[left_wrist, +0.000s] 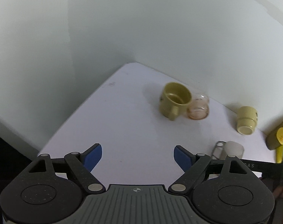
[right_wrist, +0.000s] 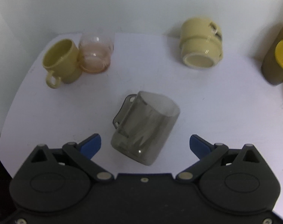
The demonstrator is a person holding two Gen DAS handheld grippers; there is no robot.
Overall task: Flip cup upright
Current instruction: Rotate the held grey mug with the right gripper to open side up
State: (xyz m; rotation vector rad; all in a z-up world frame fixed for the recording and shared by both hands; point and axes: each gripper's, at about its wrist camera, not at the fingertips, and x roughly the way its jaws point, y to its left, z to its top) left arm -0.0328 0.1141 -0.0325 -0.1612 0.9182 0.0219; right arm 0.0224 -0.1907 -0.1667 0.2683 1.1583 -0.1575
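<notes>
In the left wrist view the left gripper (left_wrist: 137, 157) hangs released over bare counter (left_wrist: 122, 123), its blue fingers (left_wrist: 93, 157) spread wide with nothing between them. Toward 1 o'clock an olive mug (left_wrist: 176, 100) stands upright, touching a pink glass (left_wrist: 198, 107) on its right; farther round at 2 o'clock a cream cup (left_wrist: 246, 120) lies on its side, base toward the camera. The grey cup (left_wrist: 232, 149) shows only partly at 3 o'clock, just beyond this gripper's right finger and partly hidden by it, so it lies well off this gripper's line. In the right wrist view the right gripper (right_wrist: 145, 144) is also released, jaws wide, and the grey cup (right_wrist: 146, 126) lies on its side on the counter (right_wrist: 216, 102) at 12 o'clock, almost between the fingertips but untouched by them. Its long axis runs from about 7 o'clock, where one end sits nearest the gripper, to 1 o'clock, with the handle on the 10 o'clock side; which end is the mouth I cannot tell. The olive mug (right_wrist: 61, 61) and pink glass (right_wrist: 94, 56) sit at 10 and 11 o'clock, the cream cup (right_wrist: 201, 45) at 1 o'clock, a yellow-lidded container (right_wrist: 277, 56) at 2 o'clock. The right gripper is plainly the nearer one; the flip is not yet begun, and closing across the cup's tilted body would likely need a slight twist to square the fingers to it.
</notes>
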